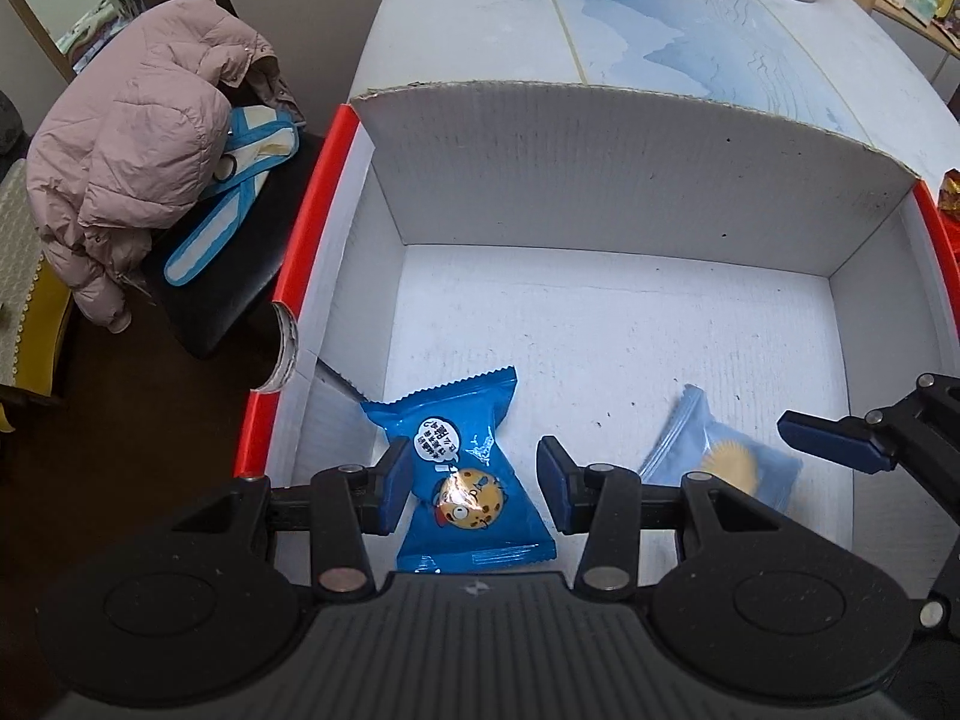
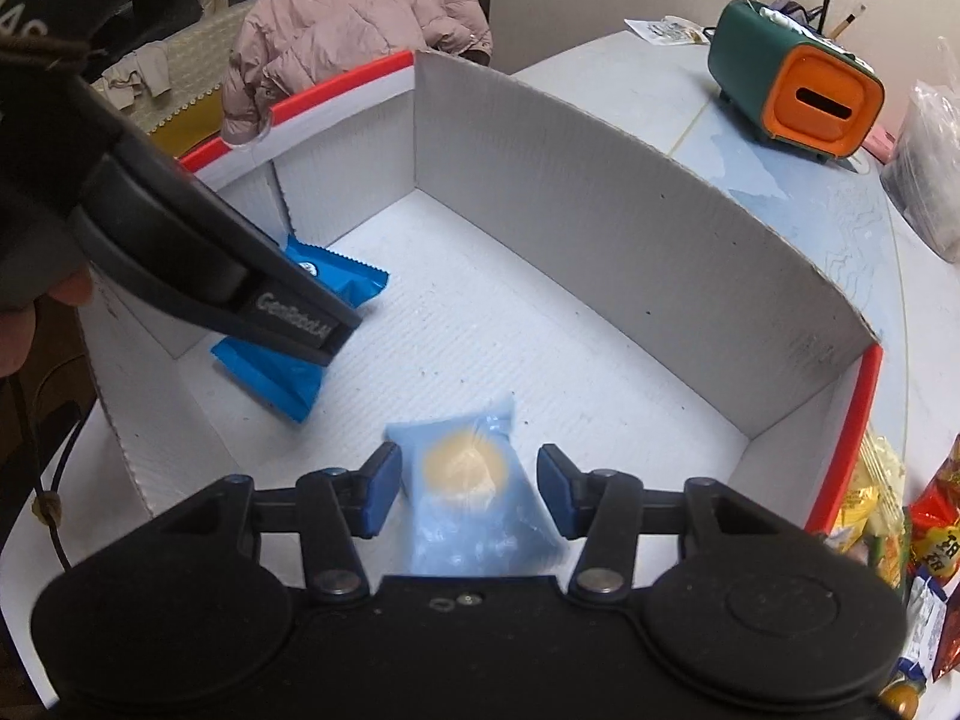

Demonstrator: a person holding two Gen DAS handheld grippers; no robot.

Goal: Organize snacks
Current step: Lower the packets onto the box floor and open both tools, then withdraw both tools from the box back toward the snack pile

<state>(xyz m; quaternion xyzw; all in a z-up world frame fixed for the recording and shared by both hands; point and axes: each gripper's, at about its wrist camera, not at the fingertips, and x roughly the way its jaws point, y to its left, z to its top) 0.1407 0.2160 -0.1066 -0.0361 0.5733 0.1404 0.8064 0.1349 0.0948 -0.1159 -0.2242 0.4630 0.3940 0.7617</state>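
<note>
A white cardboard box (image 1: pixel 630 192) with red outer edges sits on a pale table (image 1: pixel 690 42). On its floor, at about 7 o'clock, lies a bright blue cookie packet (image 1: pixel 465 480), framed by the wide-open left gripper (image 1: pixel 474 483), fingers apart from it. At about 5 o'clock lies a pale blue biscuit packet (image 2: pixel 474 498), between the spread fingers of the right gripper (image 2: pixel 468 489), likewise ungripped. A pink puffer jacket (image 1: pixel 138 144) sits at 10 o'clock.

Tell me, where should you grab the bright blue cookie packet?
Probably across its pinched middle, coming straight down from above. The blue cookie packet lies flat on the floor of the box, waist narrower than its flared ends, and the open left tool already straddles it.
</note>
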